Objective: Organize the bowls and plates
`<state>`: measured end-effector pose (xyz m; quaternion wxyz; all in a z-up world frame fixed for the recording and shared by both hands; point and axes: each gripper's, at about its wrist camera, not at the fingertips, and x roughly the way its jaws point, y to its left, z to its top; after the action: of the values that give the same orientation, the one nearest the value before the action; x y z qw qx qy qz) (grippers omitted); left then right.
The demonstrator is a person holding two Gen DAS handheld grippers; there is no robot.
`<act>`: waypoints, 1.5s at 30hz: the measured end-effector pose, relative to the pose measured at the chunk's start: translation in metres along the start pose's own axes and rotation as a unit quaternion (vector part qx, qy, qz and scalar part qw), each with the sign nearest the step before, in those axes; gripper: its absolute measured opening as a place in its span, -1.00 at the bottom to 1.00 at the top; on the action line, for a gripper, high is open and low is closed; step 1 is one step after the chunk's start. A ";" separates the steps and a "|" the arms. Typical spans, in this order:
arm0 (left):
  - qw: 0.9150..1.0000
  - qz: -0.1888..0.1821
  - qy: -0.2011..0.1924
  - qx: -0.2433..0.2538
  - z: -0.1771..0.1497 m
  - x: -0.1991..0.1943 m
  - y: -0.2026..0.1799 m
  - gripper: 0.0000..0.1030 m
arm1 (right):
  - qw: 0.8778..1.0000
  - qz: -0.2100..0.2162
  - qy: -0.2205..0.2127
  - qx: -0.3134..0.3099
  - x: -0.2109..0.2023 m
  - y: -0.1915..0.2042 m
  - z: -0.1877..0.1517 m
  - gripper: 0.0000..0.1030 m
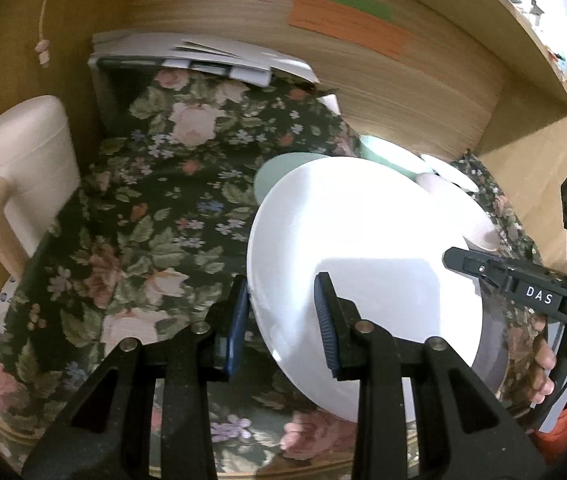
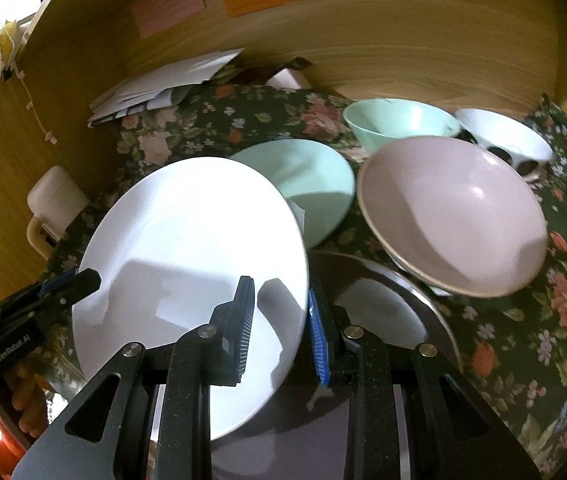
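A white plate (image 1: 363, 240) (image 2: 187, 232) hangs tilted above the floral cloth (image 1: 163, 208), held by both grippers. My left gripper (image 1: 283, 292) is shut on its left rim and shows at the left of the right wrist view (image 2: 83, 280). My right gripper (image 2: 279, 292) is shut on the opposite rim and shows at the right of the left wrist view (image 1: 463, 262). Under the white plate lies a dark plate (image 2: 383, 308). Behind it sit a mint plate (image 2: 315, 184), a pink bowl (image 2: 455, 212), a mint bowl (image 2: 399, 124) and a white bowl with dark spots (image 2: 507, 136).
A cream mug (image 1: 31, 160) stands at the cloth's left edge. A pile of papers (image 1: 203, 56) lies at the back. A wooden back wall with coloured paper notes (image 1: 347, 20) closes off the space, and a cord (image 1: 43, 48) hangs at the left.
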<state>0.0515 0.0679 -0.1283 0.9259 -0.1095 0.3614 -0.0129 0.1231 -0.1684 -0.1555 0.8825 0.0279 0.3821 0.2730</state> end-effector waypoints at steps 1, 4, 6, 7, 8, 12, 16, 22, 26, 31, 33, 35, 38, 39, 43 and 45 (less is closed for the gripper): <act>1.000 -0.002 0.001 0.002 -0.001 0.000 -0.003 -0.37 | 1.000 -0.001 0.000 0.003 -0.002 -0.003 -0.001 -0.54; 1.000 -0.008 0.005 0.008 -0.002 0.002 -0.013 -0.37 | 1.000 -0.002 0.003 0.013 -0.004 -0.013 -0.005 -0.54; 1.000 -0.013 0.012 0.010 -0.002 0.006 -0.019 -0.37 | 1.000 -0.006 0.005 0.017 -0.005 -0.018 -0.008 -0.54; 1.000 -0.014 0.014 0.010 -0.002 0.007 -0.020 -0.37 | 1.000 -0.009 0.007 0.019 -0.005 -0.021 -0.010 -0.54; 1.000 -0.016 0.017 0.011 -0.003 0.009 -0.022 -0.37 | 1.000 -0.010 0.008 0.019 -0.006 -0.022 -0.011 -0.54; 0.999 -0.020 0.032 0.017 -0.006 0.015 -0.030 -0.37 | 1.000 -0.014 0.010 0.025 -0.009 -0.029 -0.014 -0.54; 0.999 -0.021 0.041 0.024 -0.010 0.020 -0.035 -0.37 | 0.999 -0.013 0.016 0.032 -0.011 -0.035 -0.016 -0.54; 0.998 -0.017 0.047 0.032 -0.014 0.023 -0.043 -0.37 | 0.999 -0.017 0.025 0.033 -0.011 -0.038 -0.021 -0.54; 0.998 -0.016 0.049 0.039 -0.014 0.025 -0.046 -0.37 | 0.999 -0.027 0.024 0.026 -0.012 -0.039 -0.023 -0.54; 0.997 -0.014 0.054 0.049 -0.015 0.027 -0.052 -0.37 | 0.999 -0.025 0.036 0.032 -0.012 -0.045 -0.026 -0.54; 0.997 -0.017 0.057 0.051 -0.016 0.028 -0.053 -0.37 | 0.998 -0.023 0.040 0.036 -0.011 -0.047 -0.028 -0.54; 0.997 -0.015 0.056 0.055 -0.016 0.028 -0.055 -0.37 | 0.998 -0.020 0.039 0.037 -0.014 -0.049 -0.029 -0.54; 0.996 -0.017 0.062 0.059 -0.016 0.031 -0.056 -0.37 | 0.998 -0.025 0.035 0.038 -0.017 -0.048 -0.030 -0.51; 0.996 -0.018 0.064 0.063 -0.017 0.032 -0.058 -0.37 | 0.998 -0.024 0.034 0.038 -0.017 -0.048 -0.030 -0.49; 0.995 -0.013 0.063 0.079 -0.021 0.033 -0.063 -0.37 | 0.998 -0.021 0.033 0.041 -0.020 -0.051 -0.031 -0.46; 0.994 -0.012 0.061 0.085 -0.023 0.032 -0.065 -0.37 | 0.999 -0.023 0.027 0.041 -0.023 -0.051 -0.032 -0.40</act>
<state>0.0637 -0.0033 -0.1519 0.9078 -0.0339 0.4136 -0.0610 0.1116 -0.2289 -0.1763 0.8762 0.0476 0.4166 0.2375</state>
